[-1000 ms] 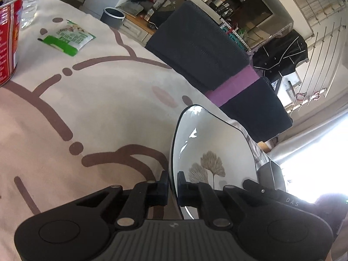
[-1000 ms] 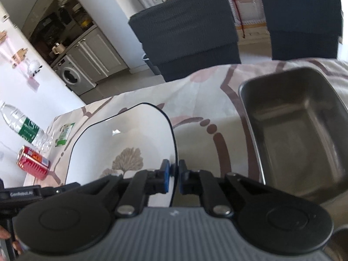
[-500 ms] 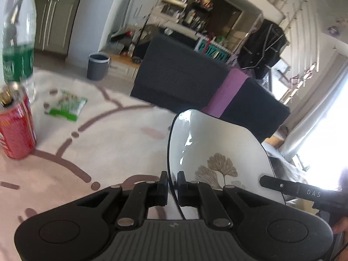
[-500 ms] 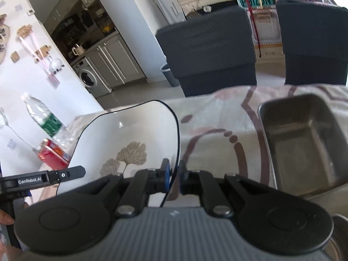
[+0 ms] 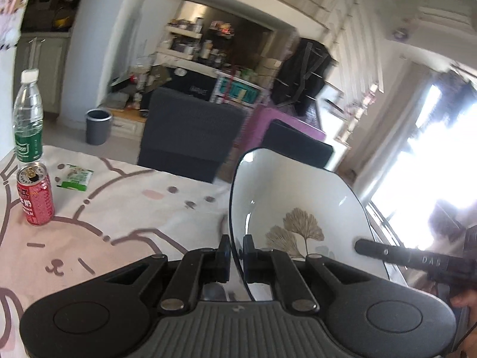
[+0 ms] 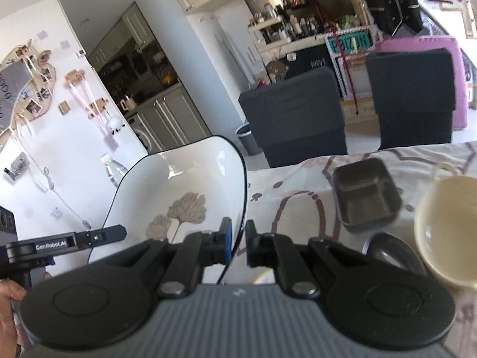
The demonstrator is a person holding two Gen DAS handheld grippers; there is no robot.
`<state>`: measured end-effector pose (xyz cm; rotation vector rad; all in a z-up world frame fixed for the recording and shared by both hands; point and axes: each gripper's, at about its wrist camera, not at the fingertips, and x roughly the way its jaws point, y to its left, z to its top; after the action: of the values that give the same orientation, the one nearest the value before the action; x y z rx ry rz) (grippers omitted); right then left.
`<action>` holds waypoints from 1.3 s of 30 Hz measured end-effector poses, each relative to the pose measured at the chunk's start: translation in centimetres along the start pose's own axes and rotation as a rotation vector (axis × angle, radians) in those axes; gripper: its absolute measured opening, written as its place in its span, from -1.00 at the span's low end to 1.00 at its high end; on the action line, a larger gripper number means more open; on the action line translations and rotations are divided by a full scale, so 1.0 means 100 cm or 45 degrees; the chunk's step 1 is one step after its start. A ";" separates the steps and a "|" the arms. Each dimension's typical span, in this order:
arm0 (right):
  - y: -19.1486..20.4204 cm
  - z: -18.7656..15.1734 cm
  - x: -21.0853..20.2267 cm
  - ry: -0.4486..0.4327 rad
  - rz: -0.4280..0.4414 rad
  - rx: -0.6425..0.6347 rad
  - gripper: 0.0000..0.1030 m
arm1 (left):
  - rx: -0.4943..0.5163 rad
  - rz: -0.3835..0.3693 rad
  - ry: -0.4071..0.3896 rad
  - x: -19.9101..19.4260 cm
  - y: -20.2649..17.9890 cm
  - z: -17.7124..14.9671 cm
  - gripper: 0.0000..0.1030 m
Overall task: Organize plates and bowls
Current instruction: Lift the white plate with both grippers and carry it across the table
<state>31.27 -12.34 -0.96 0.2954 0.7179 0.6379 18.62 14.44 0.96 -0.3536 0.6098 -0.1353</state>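
Plate (image 5: pixel 298 208), glossy white ceramic with a thin dark rim and leaf print, was clamped at opposite edges by left gripper (image 5: pixel 236 252) and right gripper (image 6: pixel 238 240).

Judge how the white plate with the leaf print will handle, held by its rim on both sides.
The plate looks glazed and glossy, so probably slippery at the pads. It seems stiff ceramic, likely breakable if dropped. The left gripper and right gripper each pinch only thin rim, so it may pivot.

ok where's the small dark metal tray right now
In the right wrist view, the small dark metal tray sits on the patterned tablecloth, right of centre, left of the cream cup.
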 end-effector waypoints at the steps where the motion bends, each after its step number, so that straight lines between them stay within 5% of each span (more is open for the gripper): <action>1: 0.003 -0.007 -0.012 -0.011 -0.005 0.006 -0.80 | 0.012 -0.019 0.018 -0.004 -0.004 -0.008 -0.83; 12: -0.029 -0.105 -0.072 0.108 -0.098 0.232 -0.80 | 0.022 -0.076 0.300 -0.012 -0.020 -0.102 -0.82; 19: -0.050 -0.153 -0.066 0.315 -0.112 0.333 -0.80 | 0.051 -0.021 0.459 -0.009 -0.014 -0.140 -0.81; 39: -0.026 -0.169 -0.019 0.485 -0.177 0.296 -0.79 | -0.054 0.126 0.583 0.011 0.013 -0.151 -0.76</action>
<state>19.69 -14.87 -13.37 0.3384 1.1728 0.4819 10.76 11.12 -11.66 -0.3343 1.0822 -0.1089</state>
